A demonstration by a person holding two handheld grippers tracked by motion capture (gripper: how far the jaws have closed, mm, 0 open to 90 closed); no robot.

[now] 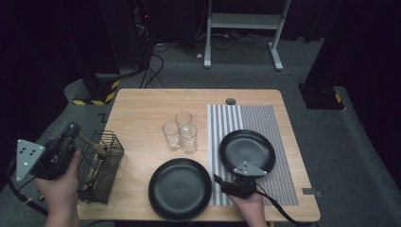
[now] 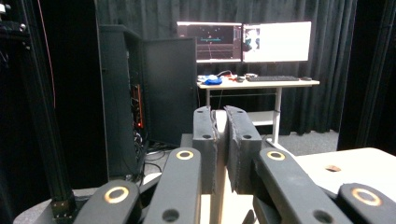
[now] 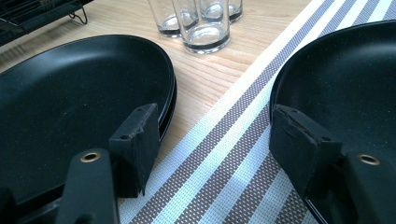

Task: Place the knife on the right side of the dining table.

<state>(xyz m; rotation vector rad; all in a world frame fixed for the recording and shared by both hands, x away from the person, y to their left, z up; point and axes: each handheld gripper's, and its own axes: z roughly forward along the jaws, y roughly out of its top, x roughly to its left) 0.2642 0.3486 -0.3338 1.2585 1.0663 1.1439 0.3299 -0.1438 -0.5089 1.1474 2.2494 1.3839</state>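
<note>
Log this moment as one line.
left gripper: shut on wooden stick at wire basket | right gripper: open, low over striped mat, holding nothing

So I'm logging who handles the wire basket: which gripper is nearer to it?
Left. The left gripper hangs just above the wire basket's left rim, shut on a wooden utensil. The right gripper sits across the table, between the two plates.

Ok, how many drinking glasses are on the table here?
3, clustered mid-table between the wire basket and the striped mat: one at the back, one front-left, one front-right. None looks hidden.
</note>
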